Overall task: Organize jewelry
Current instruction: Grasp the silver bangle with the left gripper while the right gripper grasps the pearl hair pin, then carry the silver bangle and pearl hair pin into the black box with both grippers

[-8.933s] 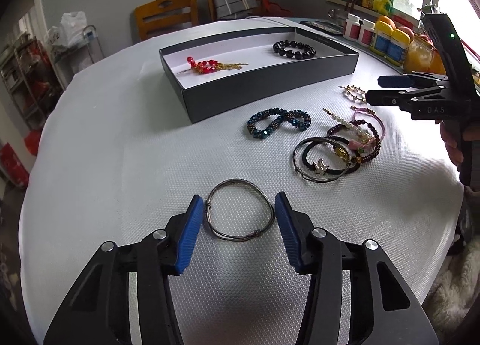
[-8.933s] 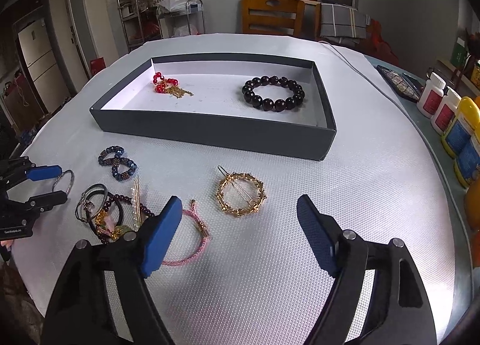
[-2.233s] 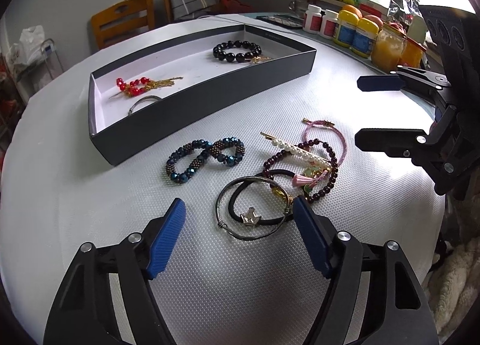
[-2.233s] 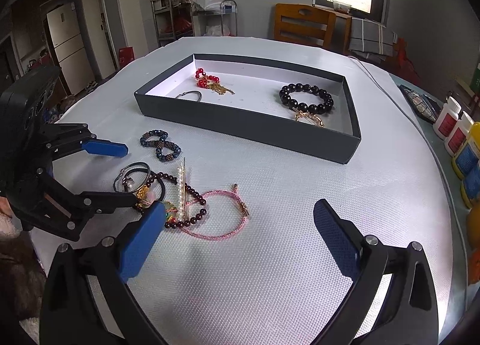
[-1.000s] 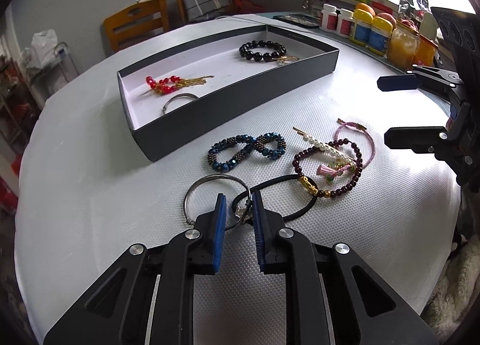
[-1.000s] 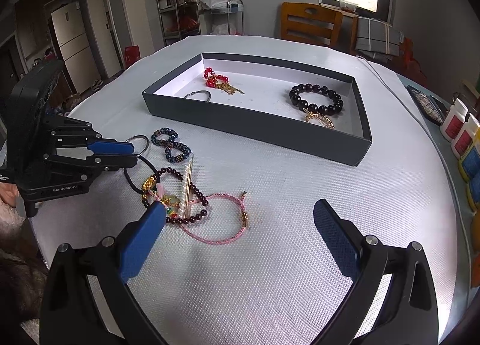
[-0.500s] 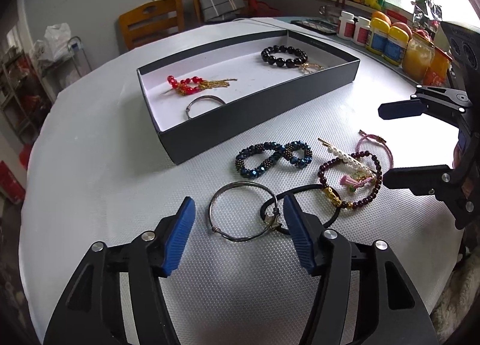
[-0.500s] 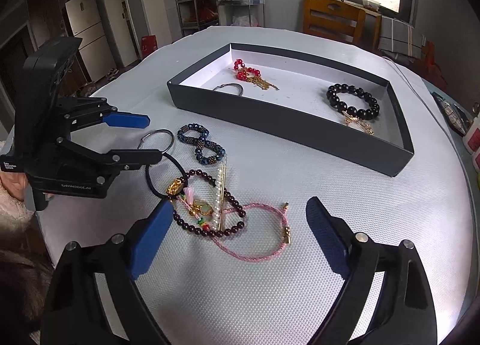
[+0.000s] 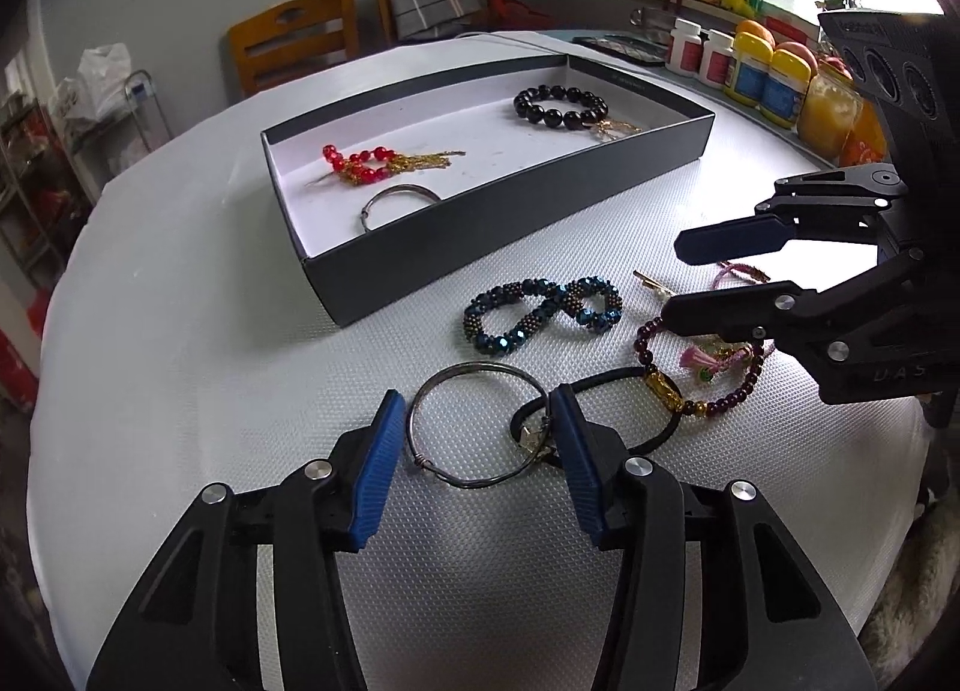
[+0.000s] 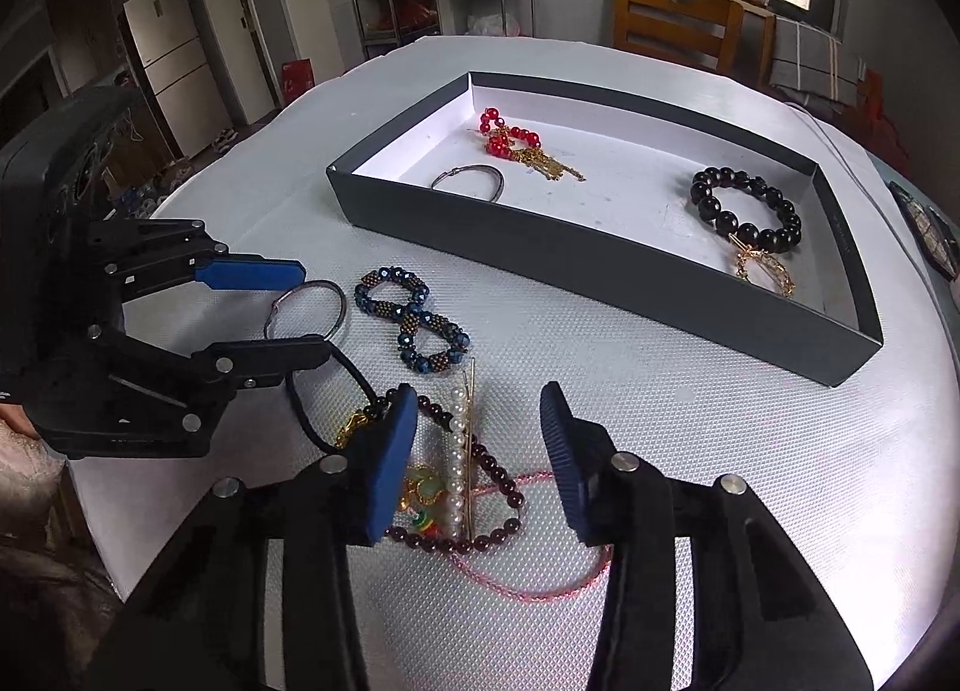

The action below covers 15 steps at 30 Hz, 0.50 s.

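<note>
My left claw (image 9: 477,439) is closing around the silver bangle (image 9: 477,425) that lies flat on the table (image 9: 180,343). The ring sits between the blue pads, which have not pinched it yet as far as I can tell; the right pad stands by the wire clasp where the black hair tie (image 9: 606,409) overlaps it. I straddle the ring across its width because, to my mind, a thin hoop gives the pads nothing else to bite on.

My right claw (image 10: 480,451) is closing too, over the tangle beside it: the pearl hairpin (image 10: 461,451) runs up between its pads, lying on the dark red bead bracelet (image 10: 480,535) and the pink cord bracelet (image 10: 528,583). Nothing is gripped there yet.

The blue beaded bracelet (image 9: 543,314) waits just before the dark tray (image 9: 516,223), which already holds a black bead bracelet (image 9: 561,105), a red bead piece (image 9: 360,162) and another silver bangle (image 9: 396,202), spread apart so nothing snarls.
</note>
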Tool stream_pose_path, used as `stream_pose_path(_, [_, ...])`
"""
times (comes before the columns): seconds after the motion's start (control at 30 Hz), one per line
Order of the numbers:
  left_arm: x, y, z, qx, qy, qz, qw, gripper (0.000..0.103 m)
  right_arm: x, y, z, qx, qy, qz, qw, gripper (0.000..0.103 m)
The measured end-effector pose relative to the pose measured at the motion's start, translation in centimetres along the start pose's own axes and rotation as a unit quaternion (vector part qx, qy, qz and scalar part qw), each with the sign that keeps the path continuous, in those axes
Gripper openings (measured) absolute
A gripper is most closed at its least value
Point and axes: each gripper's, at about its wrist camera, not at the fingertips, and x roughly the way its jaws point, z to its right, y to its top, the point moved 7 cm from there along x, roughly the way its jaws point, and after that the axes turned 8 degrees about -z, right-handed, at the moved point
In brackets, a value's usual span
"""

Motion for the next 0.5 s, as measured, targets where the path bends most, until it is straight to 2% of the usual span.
stream_pose_path(0.07, [0.0, 0.0, 0.0, 0.001, 0.001, 0.000, 1.0000, 0.052, 0.4, 0.0, -0.2, -0.003, 0.000, -0.007, 1.000, 0.035])
stream_pose_path(0.13, [0.0, -0.1, 0.0, 0.004, 0.004, 0.001, 1.0000, 0.052, 0.7, -0.1, -0.4, -0.006, 0.003, -0.012, 1.000, 0.025])
stream_pose_path(0.17, [-0.1, -0.1, 0.0, 0.004, 0.004, 0.001, 1.0000, 0.052, 0.7, -0.2, -0.6, -0.010, 0.003, -0.012, 1.000, 0.016])
stream_pose_path(0.2, [-0.1, 0.0, 0.0, 0.005, 0.004, 0.001, 1.0000, 0.052, 0.7, -0.2, -0.7, -0.012, 0.002, -0.012, 1.000, 0.011])
stream_pose_path(0.27, [-0.1, 0.0, 0.0, 0.005, 0.005, 0.001, 1.0000, 0.052, 0.5, -0.1, -0.9, -0.016, 0.001, -0.010, 1.000, 0.008])
stream_pose_path(0.5, [-0.2, 0.0, -0.1, 0.008, 0.013, 0.003, 0.9999, 0.052, -0.5, 0.2, -0.8, -0.012, 0.006, 0.004, 1.000, 0.008])
